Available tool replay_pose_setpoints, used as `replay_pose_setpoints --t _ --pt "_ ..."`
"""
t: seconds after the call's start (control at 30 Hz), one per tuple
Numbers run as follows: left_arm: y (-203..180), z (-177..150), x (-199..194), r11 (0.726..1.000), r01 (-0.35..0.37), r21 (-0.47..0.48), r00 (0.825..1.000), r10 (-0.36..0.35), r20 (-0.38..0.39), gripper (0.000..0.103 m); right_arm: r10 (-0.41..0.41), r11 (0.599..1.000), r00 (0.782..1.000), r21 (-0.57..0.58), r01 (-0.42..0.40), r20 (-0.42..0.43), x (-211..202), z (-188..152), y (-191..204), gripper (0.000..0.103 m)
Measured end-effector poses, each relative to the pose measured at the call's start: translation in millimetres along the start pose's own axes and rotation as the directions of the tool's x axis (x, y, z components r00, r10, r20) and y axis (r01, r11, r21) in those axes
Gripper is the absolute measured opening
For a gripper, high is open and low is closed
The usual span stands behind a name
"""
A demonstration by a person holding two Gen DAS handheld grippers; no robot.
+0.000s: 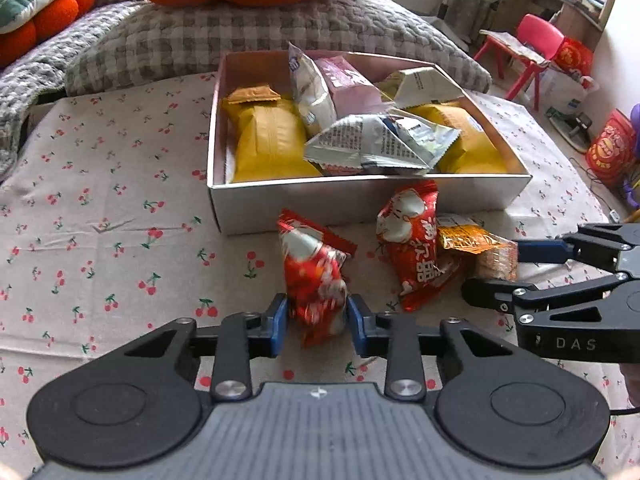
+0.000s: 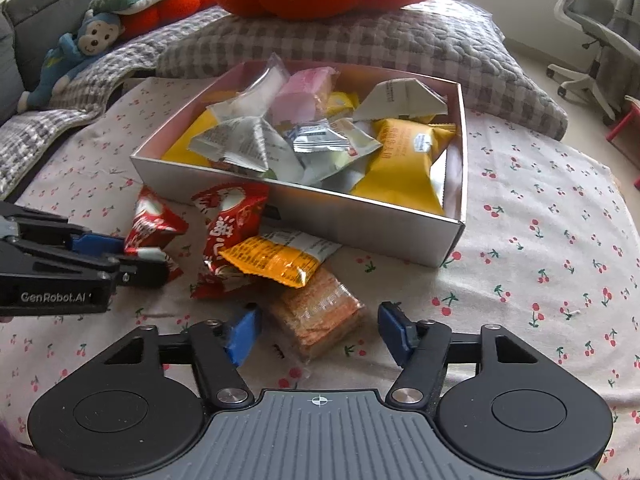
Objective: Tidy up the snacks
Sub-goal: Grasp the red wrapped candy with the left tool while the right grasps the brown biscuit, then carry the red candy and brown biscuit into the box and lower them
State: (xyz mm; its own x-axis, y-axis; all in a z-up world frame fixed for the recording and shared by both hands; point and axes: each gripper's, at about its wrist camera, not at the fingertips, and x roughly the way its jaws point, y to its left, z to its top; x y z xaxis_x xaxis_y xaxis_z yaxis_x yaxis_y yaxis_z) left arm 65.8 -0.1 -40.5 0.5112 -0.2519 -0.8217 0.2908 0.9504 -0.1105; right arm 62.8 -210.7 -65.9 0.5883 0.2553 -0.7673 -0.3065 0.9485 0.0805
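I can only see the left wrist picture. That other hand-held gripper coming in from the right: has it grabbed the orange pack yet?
Observer: Not quite. In the right wrist view the right hand-held gripper straddles the cracker pack, and a sliver of cloth seems to show beside each pad.
Operator: Anything behind the box I'm missing?
Observer: A blue monkey toy lies on the checked blanket, far left.
Operator: Any writing on the gripper nearest me?
Observer: Yes, the left hand-held gripper has GenRobot.AI printed on its side.
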Motion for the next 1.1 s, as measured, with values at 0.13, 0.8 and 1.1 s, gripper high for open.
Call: replay_pose_setpoints --t 0.13,0.8,1.1 --pt "2.9 1.8 -3.4 1.0 0.01 -0.021 1.0 -0.01 0.006 0.023 0.0 1.0 1.0 -0.011 0.0 -0.002 -0.9 0.3 1.5 0.053" --pt "12.6 -3.4 -37.6 1.0 0.018 -0.012 0.996 -0.017 0.082 0.02 -0.002 1.0 0.999 0.015 0.002 0.036 -24.8 1.5 -14.5 0.05" --pt "36.4 -15.3 -61.0 0.999 0.037 -0.036 0.987 -0.031 0.158 0.02 -0.004 0.998 0.997 0.057 -0.001 0.083 -46.3 3.7 -25.4 0.05"
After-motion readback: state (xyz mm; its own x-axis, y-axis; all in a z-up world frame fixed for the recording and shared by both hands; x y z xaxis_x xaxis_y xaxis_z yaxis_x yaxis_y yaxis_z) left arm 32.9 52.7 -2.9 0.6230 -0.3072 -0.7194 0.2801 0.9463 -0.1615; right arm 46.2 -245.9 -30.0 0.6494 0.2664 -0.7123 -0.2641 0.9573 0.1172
